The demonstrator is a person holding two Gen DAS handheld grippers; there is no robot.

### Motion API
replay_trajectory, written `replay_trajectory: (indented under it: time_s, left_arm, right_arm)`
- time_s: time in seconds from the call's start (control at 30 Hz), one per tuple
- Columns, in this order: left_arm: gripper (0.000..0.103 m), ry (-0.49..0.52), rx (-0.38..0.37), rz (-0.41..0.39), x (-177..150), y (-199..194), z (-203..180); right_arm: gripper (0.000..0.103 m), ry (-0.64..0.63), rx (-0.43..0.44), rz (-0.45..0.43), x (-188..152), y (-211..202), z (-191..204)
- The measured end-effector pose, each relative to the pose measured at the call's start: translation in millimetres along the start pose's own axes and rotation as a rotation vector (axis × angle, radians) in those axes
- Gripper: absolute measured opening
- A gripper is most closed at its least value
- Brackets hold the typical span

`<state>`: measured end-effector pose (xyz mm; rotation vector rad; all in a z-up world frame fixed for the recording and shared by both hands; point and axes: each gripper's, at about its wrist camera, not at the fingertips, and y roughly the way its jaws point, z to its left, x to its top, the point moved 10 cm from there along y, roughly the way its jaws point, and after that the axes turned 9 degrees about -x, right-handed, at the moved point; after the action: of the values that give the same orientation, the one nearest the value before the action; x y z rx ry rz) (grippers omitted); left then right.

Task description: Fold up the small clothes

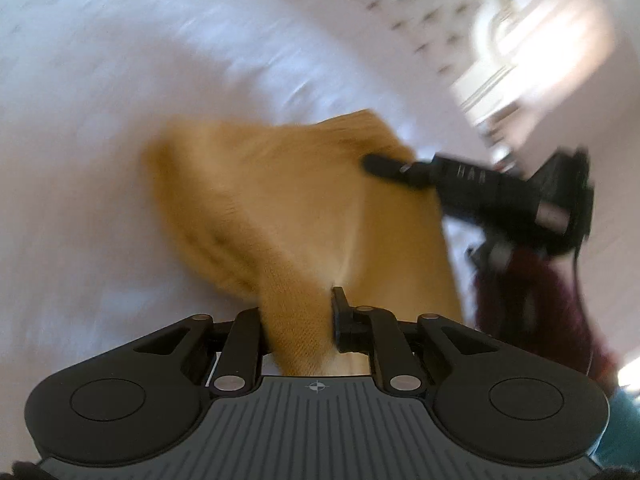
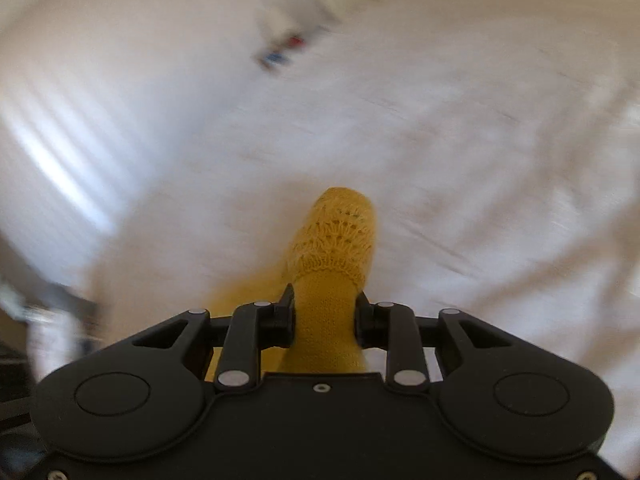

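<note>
Yellow knit garment [image 1: 280, 200] hangs stretched between both grippers over white bedsheet [image 1: 100, 120]. Only left view shows whole spread plus right gripper [image 1: 370, 164] pinching far corner; right view [image 2: 324, 312] shows just lacy hem poking past jaws. Left gripper [image 1: 298, 316] clamped on near edge. Everything smeared, small red and blue bits [image 2: 282, 52] on sheet unreadable

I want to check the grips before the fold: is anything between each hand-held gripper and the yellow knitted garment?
Nothing visible. The left hand-held gripper and the right hand-held gripper each clamp the yellow knitted garment directly, above the white sheet.
</note>
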<state>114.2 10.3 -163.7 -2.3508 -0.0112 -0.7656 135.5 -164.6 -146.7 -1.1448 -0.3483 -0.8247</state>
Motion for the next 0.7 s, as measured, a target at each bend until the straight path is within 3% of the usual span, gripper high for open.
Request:
replay_trajectory:
  time_s: [0.07,0.2,0.27,0.37,0.43,0.5,0.7]
  left_arm:
    - [0.018,-0.015,0.064,0.047,-22.9,10.3,19.2]
    - [0.022,-0.047,0.055,-0.001,-27.8,6.6,29.0]
    - [0.023,-0.040,0.061,-0.005,-26.6,-1.1,25.5]
    - [0.024,0.024,0.073,-0.043,-17.5,-19.8,13.9]
    - [0.031,0.057,0.071,-0.086,-5.8,-31.1,5.5]
    - [0.044,0.071,0.062,-0.141,8.9,-39.9,-0.8]
    - [0.047,0.010,0.102,-0.189,52.3,-24.2,19.5]
  right_arm:
    - [0.047,-0.003,-0.077,0.021,-10.9,17.7,-20.4]
    - [0.058,0.050,-0.074,-0.017,-8.3,21.5,-31.7]
    - [0.059,0.024,-0.072,-0.042,-5.8,14.7,-30.0]
    - [0.063,-0.007,-0.067,-0.085,0.9,2.3,-26.8]
    - [0.064,-0.025,-0.064,-0.116,4.7,-7.1,-26.4]
    - [0.064,-0.063,-0.062,-0.144,-2.6,-24.8,-22.6]
    - [0.064,-0.223,0.003,-0.169,-27.3,-49.9,14.4]
